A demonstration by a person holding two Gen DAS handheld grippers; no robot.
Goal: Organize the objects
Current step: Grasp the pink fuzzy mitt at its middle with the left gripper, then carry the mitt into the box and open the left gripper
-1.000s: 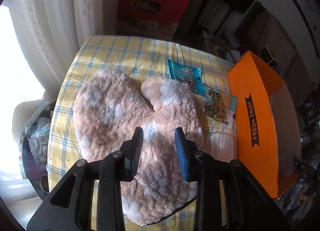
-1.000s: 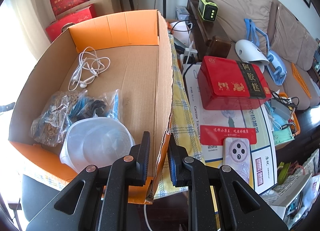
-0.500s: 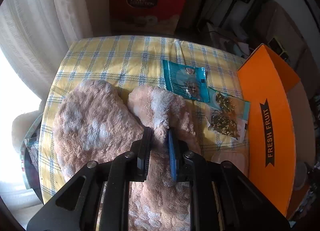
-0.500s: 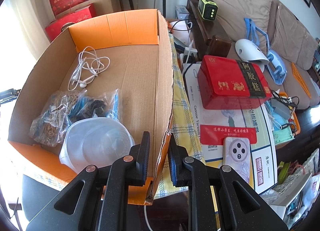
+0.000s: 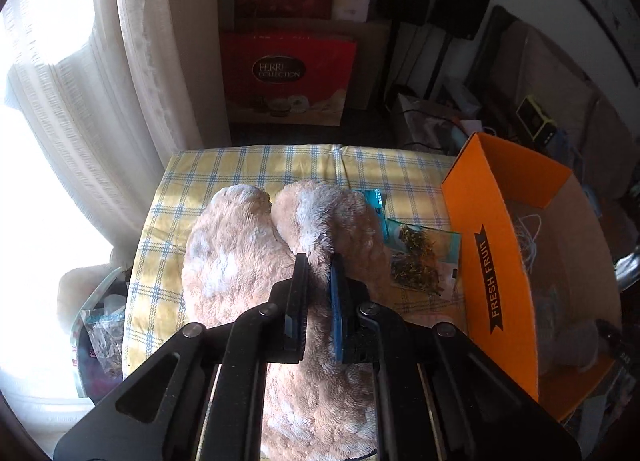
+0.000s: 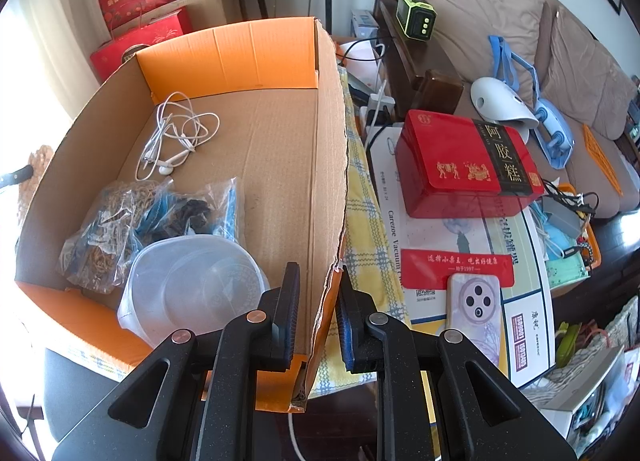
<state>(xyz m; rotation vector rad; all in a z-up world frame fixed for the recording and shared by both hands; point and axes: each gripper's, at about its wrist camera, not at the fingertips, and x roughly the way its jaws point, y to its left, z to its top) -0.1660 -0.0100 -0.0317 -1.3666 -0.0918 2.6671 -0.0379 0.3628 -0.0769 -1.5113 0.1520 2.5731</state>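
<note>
Left claw: the left gripper (image 5: 318,273) has just been closing, and its jaws now pinch a fold of the plush slipper (image 5: 332,221), the right-hand one of a fuzzy tan pair.
Right claw: the right gripper (image 6: 318,289) is clamped on the near side wall of the orange cardboard box (image 6: 248,45), one jaw inside the box, one outside; it looks to be steadying it.
Slipper's place: directly ahead of and under the left claw, on the checked tablecloth (image 5: 248,165); its mate (image 5: 236,241) lies touching it on the claw's left.
Long axis: the slipper runs along the claw's pointing line, toe away, heel toward the camera.
Key relation: the box stands to the right of the left claw, its "FRESH FRUIT" wall facing the slipper; snack packets (image 5: 416,257) lie between.
Nearer hand: the left, already on the slipper.
Likely next: lift, carry rightward over the box wall, clear of the packets.
Box contents: white earphones (image 6: 176,137), bagged items (image 6: 132,217), clear plastic container (image 6: 192,285); the free floor is toward the far end.
Risk: only a pinch of pile is held, so the slipper may sag or slip.
</note>
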